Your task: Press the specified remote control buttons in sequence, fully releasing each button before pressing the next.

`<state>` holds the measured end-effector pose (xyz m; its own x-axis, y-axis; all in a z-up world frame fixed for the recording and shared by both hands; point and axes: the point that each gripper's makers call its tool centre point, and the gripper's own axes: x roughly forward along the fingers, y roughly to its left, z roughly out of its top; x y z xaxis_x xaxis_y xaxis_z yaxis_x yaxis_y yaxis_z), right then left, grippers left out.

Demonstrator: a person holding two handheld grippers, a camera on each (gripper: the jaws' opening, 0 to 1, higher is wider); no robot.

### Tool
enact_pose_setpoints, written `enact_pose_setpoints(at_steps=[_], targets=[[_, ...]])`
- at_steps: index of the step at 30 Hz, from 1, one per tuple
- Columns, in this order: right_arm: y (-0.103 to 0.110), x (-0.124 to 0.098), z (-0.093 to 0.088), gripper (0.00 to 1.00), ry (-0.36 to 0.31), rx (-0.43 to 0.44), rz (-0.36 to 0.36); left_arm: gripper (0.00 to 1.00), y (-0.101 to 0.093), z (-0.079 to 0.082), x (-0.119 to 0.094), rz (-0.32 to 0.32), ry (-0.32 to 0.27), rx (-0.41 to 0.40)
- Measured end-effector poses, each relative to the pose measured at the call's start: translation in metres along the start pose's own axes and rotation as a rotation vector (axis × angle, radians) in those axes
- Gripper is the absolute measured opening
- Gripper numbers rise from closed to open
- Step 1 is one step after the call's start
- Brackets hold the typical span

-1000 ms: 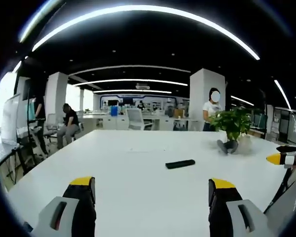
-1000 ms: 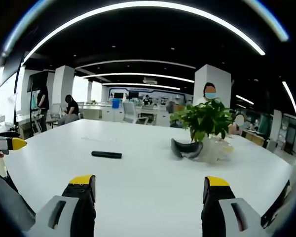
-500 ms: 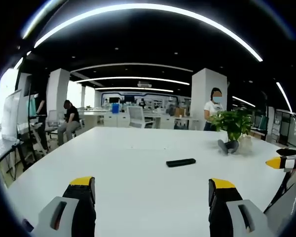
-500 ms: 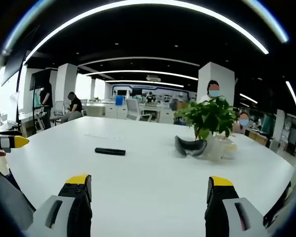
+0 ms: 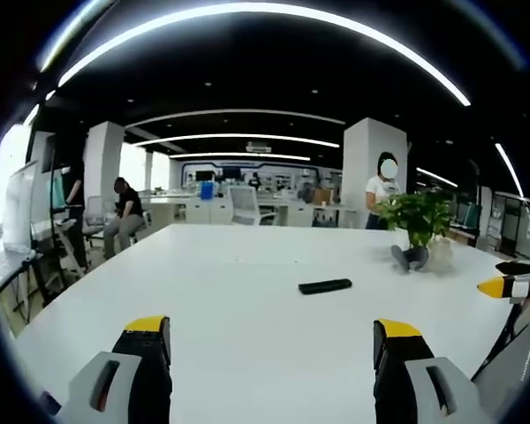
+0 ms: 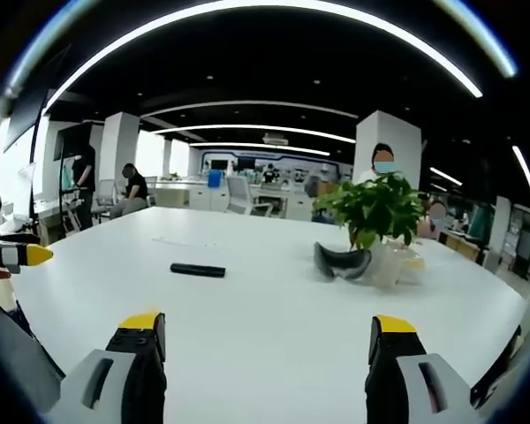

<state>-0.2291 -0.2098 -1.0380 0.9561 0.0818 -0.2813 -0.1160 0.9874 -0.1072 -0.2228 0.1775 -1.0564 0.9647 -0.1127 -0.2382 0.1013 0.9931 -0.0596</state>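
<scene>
A slim black remote control (image 5: 325, 286) lies flat on the white table (image 5: 238, 291), ahead and slightly right in the left gripper view. My left gripper (image 5: 272, 340) is open and empty, well short of it. In the right gripper view the same remote control (image 6: 197, 270) lies ahead to the left on the white table (image 6: 274, 309). My right gripper (image 6: 265, 336) is open too, holding nothing. The right gripper's yellow tip (image 5: 502, 286) shows at the right edge of the left gripper view, and the left gripper's tip (image 6: 22, 255) at the left edge of the right gripper view.
A potted green plant (image 6: 371, 212) stands at the table's far right beside a dark curved object (image 6: 340, 263) and a clear wrapper. The plant (image 5: 417, 216) also appears far right. Behind are a standing person (image 5: 378, 194), a seated person (image 5: 122, 216), chairs and desks.
Both views have tilted slightly, shifting the scene by a few pixels. The remote has stayed in place and both grippers remain open.
</scene>
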Motion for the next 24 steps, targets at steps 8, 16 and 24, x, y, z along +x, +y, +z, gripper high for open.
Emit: enact_pose_setpoints(at_steps=[8,16,24], targets=[[-0.001,0.000,-0.001,0.94,0.004,0.001,-0.002,0.99,-0.009,0.007,-0.004,0.010,-0.008,-0.014],[-0.001,0.000,-0.001,0.93,-0.001,0.002,-0.002,0.98,-0.021,0.010,-0.008,0.008,0.007,0.002],[-0.001,-0.001,-0.001,0.92,-0.001,0.002,0.000,0.98,-0.032,0.011,-0.009,-0.005,0.029,0.029]])
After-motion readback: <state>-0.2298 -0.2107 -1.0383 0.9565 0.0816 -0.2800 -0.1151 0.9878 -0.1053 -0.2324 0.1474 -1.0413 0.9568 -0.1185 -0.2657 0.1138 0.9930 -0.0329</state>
